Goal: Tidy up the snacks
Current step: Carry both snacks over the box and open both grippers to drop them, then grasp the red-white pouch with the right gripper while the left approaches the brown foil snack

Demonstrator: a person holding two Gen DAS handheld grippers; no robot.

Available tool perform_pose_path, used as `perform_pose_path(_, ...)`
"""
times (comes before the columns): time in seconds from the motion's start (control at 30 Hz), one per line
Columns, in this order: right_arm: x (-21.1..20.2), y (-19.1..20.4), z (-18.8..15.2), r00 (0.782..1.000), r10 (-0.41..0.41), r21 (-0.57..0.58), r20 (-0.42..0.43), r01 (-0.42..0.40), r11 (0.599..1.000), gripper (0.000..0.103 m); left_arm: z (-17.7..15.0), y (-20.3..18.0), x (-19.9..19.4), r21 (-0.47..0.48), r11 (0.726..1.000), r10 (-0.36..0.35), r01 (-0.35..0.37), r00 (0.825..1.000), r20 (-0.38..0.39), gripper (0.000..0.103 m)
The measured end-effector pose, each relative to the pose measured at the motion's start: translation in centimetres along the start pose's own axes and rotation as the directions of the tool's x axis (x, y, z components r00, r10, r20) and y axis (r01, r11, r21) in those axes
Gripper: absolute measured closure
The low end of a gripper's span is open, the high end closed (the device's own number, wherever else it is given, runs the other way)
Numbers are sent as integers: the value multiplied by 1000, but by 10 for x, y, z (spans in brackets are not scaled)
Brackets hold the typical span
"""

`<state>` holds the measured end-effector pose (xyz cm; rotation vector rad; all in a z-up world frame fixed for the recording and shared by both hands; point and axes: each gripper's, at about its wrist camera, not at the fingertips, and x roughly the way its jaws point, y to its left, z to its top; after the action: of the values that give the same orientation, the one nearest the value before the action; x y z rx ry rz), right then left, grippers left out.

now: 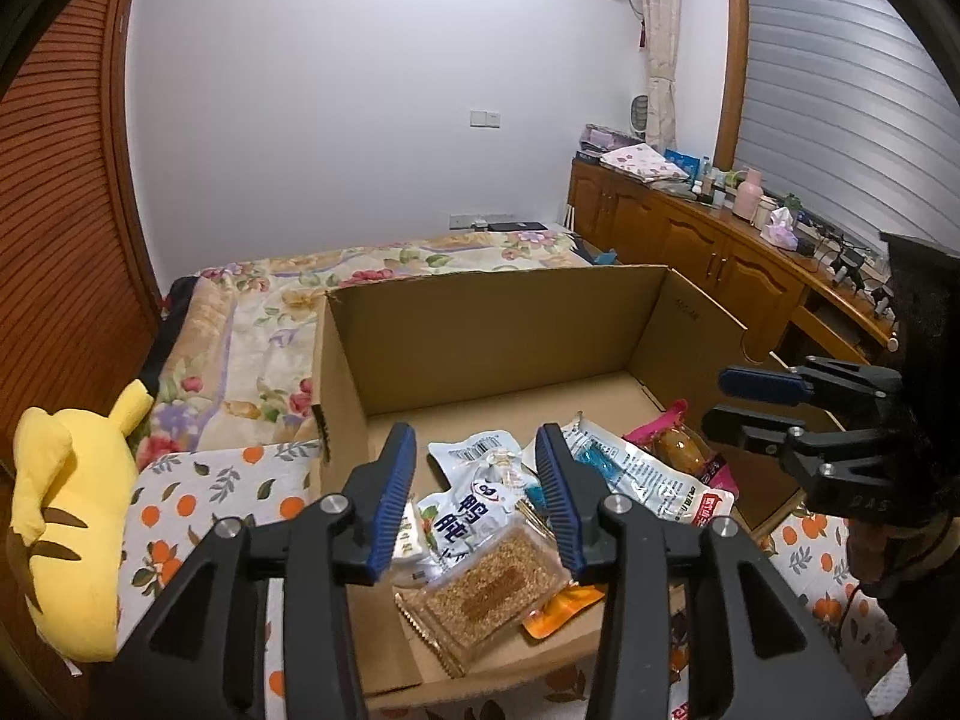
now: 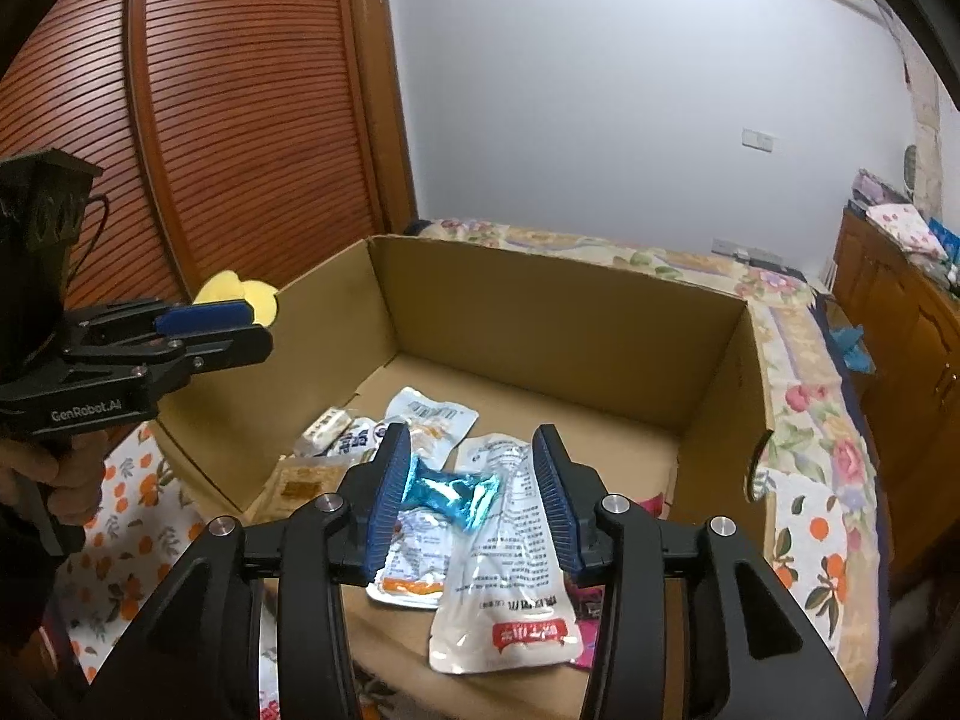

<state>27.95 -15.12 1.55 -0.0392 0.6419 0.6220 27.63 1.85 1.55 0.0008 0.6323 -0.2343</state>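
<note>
An open cardboard box (image 1: 480,330) (image 2: 540,312) holds several snack packets. My left gripper (image 1: 477,480) hovers open over a white packet with blue characters (image 1: 474,504) and a clear-wrapped sesame bar (image 1: 492,588), with its pads touching neither. In the right wrist view my right gripper (image 2: 471,450) is open above a blue candy wrapper (image 2: 456,492). The wrapper lies on a long white packet with a red label (image 2: 516,576), one end close by the left pad and the other clear of the right pad. A pink packet (image 1: 678,450) lies beside it. Each gripper also shows from the side in the other's view, the right gripper (image 1: 738,402) and the left gripper (image 2: 252,330).
The box sits on a bed with an orange-print cloth (image 1: 198,492) and a floral cover (image 1: 270,300). A yellow plush toy (image 1: 66,510) lies left of the box. A wooden cabinet (image 1: 720,252) crowded with small items runs along the right wall. A hand (image 2: 54,468) holds the left gripper.
</note>
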Motion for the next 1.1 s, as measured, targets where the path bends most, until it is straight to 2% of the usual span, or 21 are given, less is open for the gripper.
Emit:
perform_pose_path(0.3,-40,25,-3,999,-14,-30,37,15,999,57,-3,-13,-44,21,1000,10,-11,999,46,57)
perform_pose_path(0.6,-75,53,-14,998,-5,-50,70,8,999,54,-26,-20,-81,26,999,20,-21,998,63,55)
perform_pose_path(0.8,-83,67,-31,999,-2,-53,52,5,999,53,-42,-22,-95,24,1000,17,-18,998,59,55)
perform_pose_path(0.93,-85,75,-45,999,-2,-47,33,4,999,49,-56,-23,-104,15,1000,-9,8,997,75,53)
perform_pose_path(1.1,-77,83,-67,1000,-8,-35,-12,8,999,47,-75,-27,-107,15,1000,-14,14,998,57,51)
